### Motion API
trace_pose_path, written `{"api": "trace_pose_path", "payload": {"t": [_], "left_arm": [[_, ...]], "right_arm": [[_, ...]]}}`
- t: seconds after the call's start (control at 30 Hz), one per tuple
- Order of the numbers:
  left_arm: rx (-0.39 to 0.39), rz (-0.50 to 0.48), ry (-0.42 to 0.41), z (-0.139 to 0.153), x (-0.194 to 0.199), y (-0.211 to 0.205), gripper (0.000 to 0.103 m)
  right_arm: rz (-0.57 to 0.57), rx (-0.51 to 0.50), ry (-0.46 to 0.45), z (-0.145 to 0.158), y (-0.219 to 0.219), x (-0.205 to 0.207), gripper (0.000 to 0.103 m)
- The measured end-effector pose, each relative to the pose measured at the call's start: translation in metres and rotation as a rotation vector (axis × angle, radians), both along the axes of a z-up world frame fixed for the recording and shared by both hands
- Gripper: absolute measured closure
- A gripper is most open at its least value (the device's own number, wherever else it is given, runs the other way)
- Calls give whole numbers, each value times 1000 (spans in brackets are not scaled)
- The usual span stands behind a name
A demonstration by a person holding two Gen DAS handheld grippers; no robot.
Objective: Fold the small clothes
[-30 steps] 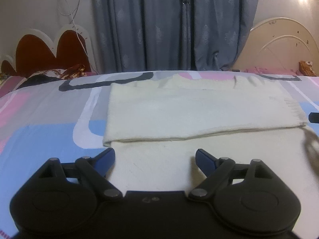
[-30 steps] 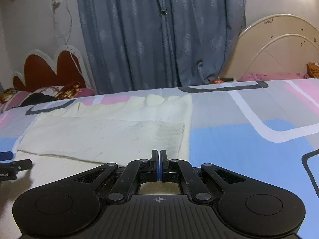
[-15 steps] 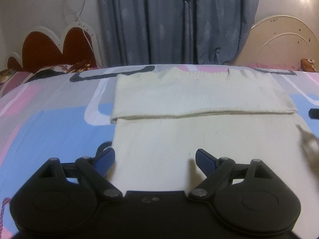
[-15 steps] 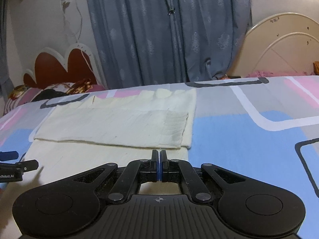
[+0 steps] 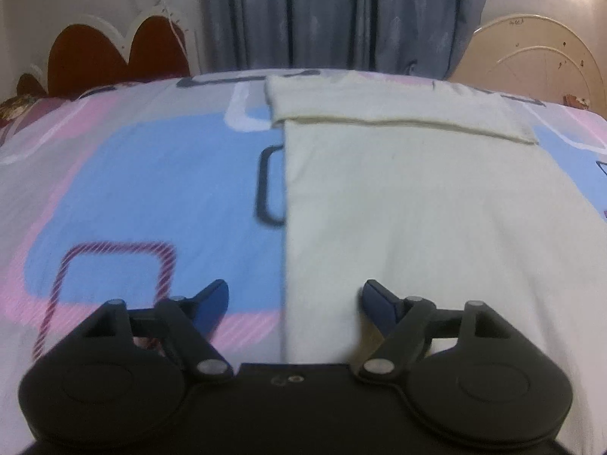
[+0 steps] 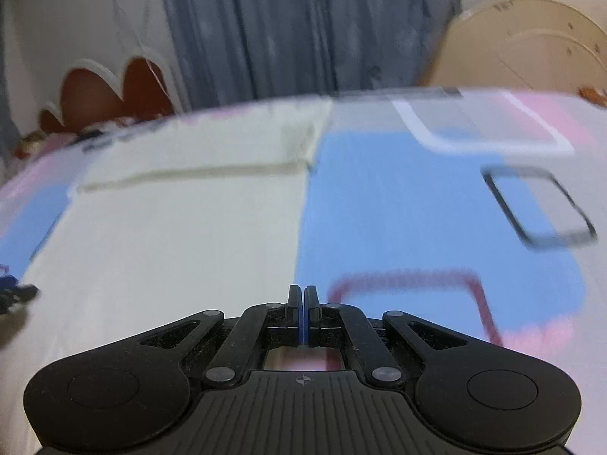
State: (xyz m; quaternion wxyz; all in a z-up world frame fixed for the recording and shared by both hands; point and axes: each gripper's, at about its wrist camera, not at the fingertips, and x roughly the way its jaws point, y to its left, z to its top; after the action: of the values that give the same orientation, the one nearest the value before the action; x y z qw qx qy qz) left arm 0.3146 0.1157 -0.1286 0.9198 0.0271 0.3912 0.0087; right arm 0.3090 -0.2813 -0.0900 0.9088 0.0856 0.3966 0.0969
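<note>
A cream knit garment (image 5: 417, 204) lies flat on the patterned bed, its far part folded over into a band (image 5: 387, 108). My left gripper (image 5: 294, 301) is open and empty, above the garment's near left edge. In the right wrist view the garment (image 6: 170, 235) fills the left half, blurred. My right gripper (image 6: 302, 295) is shut with nothing between its fingers, above the garment's near right edge. The left gripper's tip (image 6: 15, 292) shows at the far left of that view.
The bedsheet (image 5: 170, 197) has blue, pink and grey blocks. A red scalloped headboard (image 5: 114, 53) stands at the back left, grey curtains (image 5: 341, 15) behind, a cream arched headboard (image 5: 531, 53) at the back right.
Both grippers have pulled back toward the garment's near end and risen. The left one shifted to the garment's left edge, the right one to its right edge. Neither changed its opening.
</note>
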Motion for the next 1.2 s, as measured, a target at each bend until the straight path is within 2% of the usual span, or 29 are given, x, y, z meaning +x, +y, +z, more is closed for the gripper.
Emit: {"api": "trace_pose_path", "payload": {"t": [0.1,0.13,0.17,0.23,0.37,0.53,0.7,0.8,0.97,1.2], "left_arm": [[-21,0,20,2,-20,10,19],[-41,-2,27,2,-26,14,19],[-64,-2,33,2,-34,17,19],[-114,-11,42,3,-49,24,21],[-197,-25,52,4,-77,31,26],[-352,-42,55,3,-103,42,43],[-496,-38,66,-3,-121,51,54],[-544,-35,77,-6,-128,50,55],[-539,-42,73,-8,-127,44,54],[-653,-12,72,-17,-114,54,54]], "right_arm": [[-42,39,28,-2,-1,-23,101],[-51,45,32,0,0,-31,91],[-61,46,31,2,0,-38,73],[-74,52,23,7,1,-54,56],[-81,119,45,10,-3,-80,57],[-110,195,79,7,-6,-113,57],[-131,248,94,3,-9,-141,57],[-137,290,108,3,-11,-155,57],[-141,390,127,-1,-16,-170,57],[-149,541,133,-10,-25,-155,59]]}}
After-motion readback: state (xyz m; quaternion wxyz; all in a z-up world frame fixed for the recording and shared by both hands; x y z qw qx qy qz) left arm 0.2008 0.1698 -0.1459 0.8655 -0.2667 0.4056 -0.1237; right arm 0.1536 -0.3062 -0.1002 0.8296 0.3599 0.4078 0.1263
